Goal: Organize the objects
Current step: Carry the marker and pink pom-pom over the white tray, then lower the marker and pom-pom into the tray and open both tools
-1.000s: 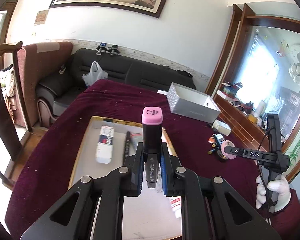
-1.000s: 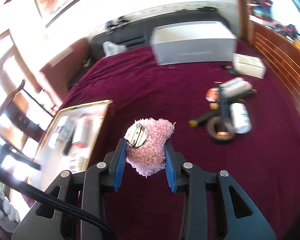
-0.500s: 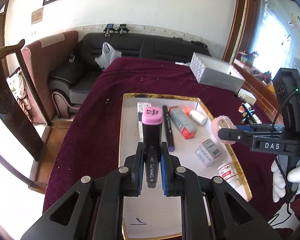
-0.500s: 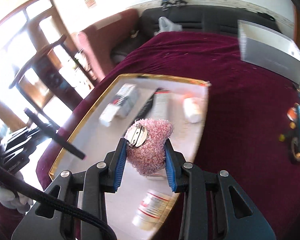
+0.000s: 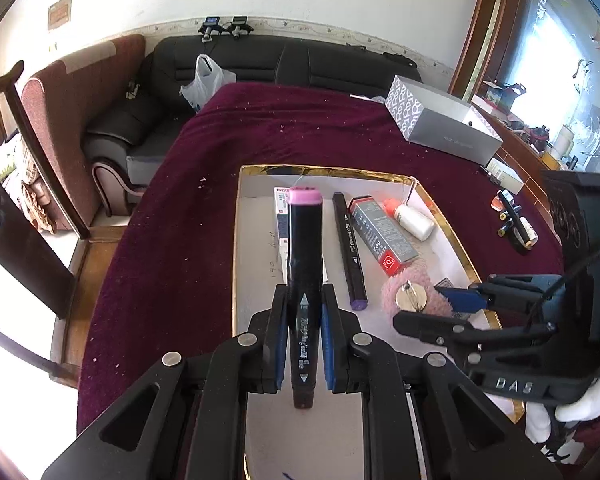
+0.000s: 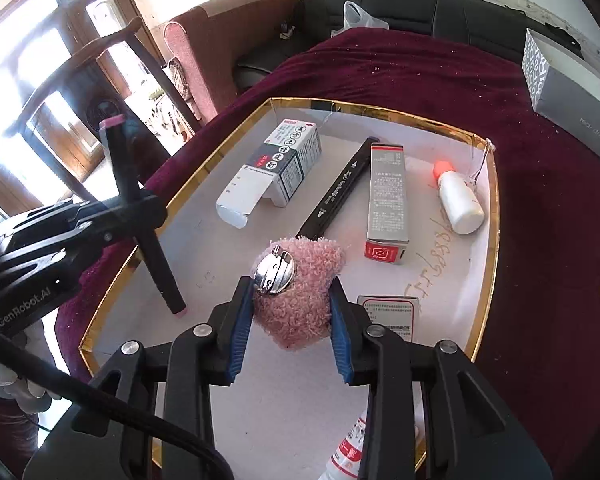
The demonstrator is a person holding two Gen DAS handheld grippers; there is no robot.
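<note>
Maroon cloth (image 5: 172, 240) covers the big table, with a black sofa (image 5: 260, 64) against the far wall and a grey gift box (image 5: 444, 124) lying on the cloth at the far right. Nearer, a shallow gold-rimmed tray (image 5: 256, 172) with a white floor sits on the cloth.

Inside the tray, from left to right: a white medicine carton (image 6: 276, 164) with its flap hanging open, a black marker with a purple end (image 5: 350, 248) lying flat just beside it, a long grey box with a red end (image 6: 386, 200), and a small white bottle with an orange cap (image 6: 458, 196) on its side near the far right corner. Another small printed box (image 6: 388, 310) lies at the near right, and the top of a red-and-white tube (image 6: 348, 452) peeks in at the near edge.

The left gripper (image 5: 304, 344) has its jaws pressed onto a thick black marker with a pink cap (image 5: 304, 264), gripping it near the middle of the barrel. From the right wrist view that marker stands tilted, its lower pink tip at or just above the tray floor at the near left; contact I cannot tell.

The right gripper (image 6: 292, 320) pinches a fuzzy pink brooch (image 6: 300, 292) between its blue pads (image 6: 240, 328), metal pin clasp facing up, held above the middle of the tray, close to the flat marker's near end.

A scatter of small items (image 5: 514, 220) lies on the cloth outside the tray to the right.
</note>
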